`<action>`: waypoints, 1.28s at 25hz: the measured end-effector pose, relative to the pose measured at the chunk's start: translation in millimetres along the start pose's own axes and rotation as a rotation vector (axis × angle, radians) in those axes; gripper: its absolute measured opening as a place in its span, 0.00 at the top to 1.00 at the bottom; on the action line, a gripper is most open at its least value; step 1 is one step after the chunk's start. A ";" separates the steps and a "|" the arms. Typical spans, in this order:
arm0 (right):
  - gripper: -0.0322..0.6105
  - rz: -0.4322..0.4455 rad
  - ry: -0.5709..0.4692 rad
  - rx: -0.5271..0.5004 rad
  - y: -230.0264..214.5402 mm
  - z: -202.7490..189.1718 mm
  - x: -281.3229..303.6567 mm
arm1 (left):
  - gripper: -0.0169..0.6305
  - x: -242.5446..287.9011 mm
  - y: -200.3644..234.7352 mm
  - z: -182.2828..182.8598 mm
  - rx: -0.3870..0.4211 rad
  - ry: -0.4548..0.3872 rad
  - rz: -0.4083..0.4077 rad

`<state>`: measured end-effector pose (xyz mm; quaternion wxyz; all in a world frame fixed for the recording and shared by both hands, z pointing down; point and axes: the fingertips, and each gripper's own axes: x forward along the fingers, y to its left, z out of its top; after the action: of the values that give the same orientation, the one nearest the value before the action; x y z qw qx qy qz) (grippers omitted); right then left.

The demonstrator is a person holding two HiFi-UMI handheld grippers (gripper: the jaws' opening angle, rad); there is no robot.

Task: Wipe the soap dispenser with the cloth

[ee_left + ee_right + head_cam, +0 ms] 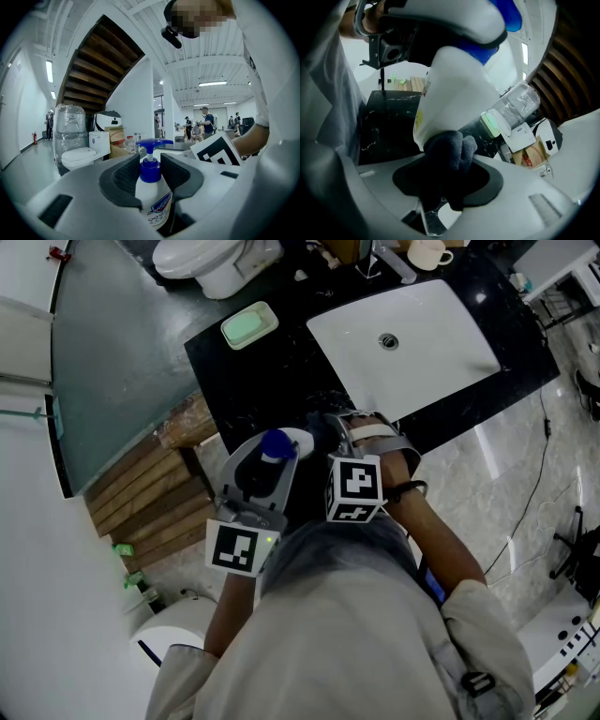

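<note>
From above, only the blue pump of the soap dispenser [275,444] showed. Its body sat hidden inside the left gripper [270,463]. Seen along the right gripper [447,180], the dispenser's top ran behind the other gripper, the dark cloth [446,152] covered part of its lower end, and its label was too blurred to read. The toilet [202,268] was cut off at the far edge.

The head view looks steeply down from above and behind the left hand-held gripper [265,468] and right hand-held gripper [330,432], with the desk [234,381] beyond them. Both gripper views sit close to the soap dispenser [152,190] between them, the left level, the right tilted upward. All three views share it.
</note>
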<state>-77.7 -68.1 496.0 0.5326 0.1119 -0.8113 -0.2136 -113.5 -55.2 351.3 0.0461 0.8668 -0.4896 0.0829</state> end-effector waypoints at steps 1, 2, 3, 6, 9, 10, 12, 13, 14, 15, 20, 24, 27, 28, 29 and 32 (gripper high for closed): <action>0.70 -0.002 0.012 -0.018 1.1 -1.2 0.9 | 0.77 -0.1 0.1 0.0 0.000 0.000 0.000; 0.70 -0.002 0.023 -0.035 2.2 -2.5 1.8 | 0.77 -0.1 0.1 -0.1 0.002 0.001 0.000; 0.70 0.001 0.035 -0.053 3.7 -3.9 2.7 | 0.77 -0.2 0.1 -0.2 0.002 0.001 0.000; 0.70 0.006 0.056 -0.088 7.8 -7.0 5.0 | 0.77 -0.1 0.0 -0.4 0.001 0.001 0.000; 0.69 0.006 0.058 -0.098 8.8 -7.5 4.9 | 0.77 -0.3 0.1 -0.1 0.002 0.000 0.003; 0.69 0.003 0.058 -0.103 8.9 -7.6 4.6 | 0.77 -0.4 0.1 0.2 0.003 -0.001 0.003; 0.69 0.000 0.057 -0.111 8.9 -7.8 4.5 | 0.77 -0.3 0.3 0.9 0.005 -0.003 0.004; 0.69 -0.001 0.057 -0.114 9.3 -8.1 4.6 | 0.77 -0.2 0.3 0.9 0.004 -0.003 0.005; 0.69 0.000 0.058 -0.118 9.9 -8.6 4.8 | 0.77 -0.2 0.3 0.6 0.003 -0.001 0.005; 0.69 0.000 0.058 -0.122 10.7 -9.1 5.0 | 0.77 -0.3 0.3 0.1 0.003 0.002 0.005; 0.69 0.008 0.044 -0.124 11.7 -10.8 4.6 | 0.77 0.3 0.6 0.6 0.000 0.001 0.003; 0.69 0.023 0.026 -0.102 13.2 -12.0 3.8 | 0.77 0.9 3.1 5.7 0.008 -0.032 0.013; 0.69 0.036 0.014 -0.085 13.6 -13.0 2.4 | 0.77 1.4 4.0 5.1 0.006 -0.027 0.006; 0.69 0.041 0.007 -0.074 13.8 -13.0 1.9 | 0.77 1.3 3.9 4.5 0.004 -0.025 0.002; 0.69 0.045 0.000 -0.063 14.0 -13.1 1.3 | 0.77 1.1 3.6 4.0 0.003 -0.023 -0.003; 0.69 0.049 -0.016 -0.031 12.2 -13.2 -1.4 | 0.77 1.0 4.0 4.0 0.008 -0.027 -0.005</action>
<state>-64.6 -59.8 505.1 0.5330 0.0819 -0.8146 -0.2138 -116.1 -58.7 347.6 0.0365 0.8693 -0.4874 0.0731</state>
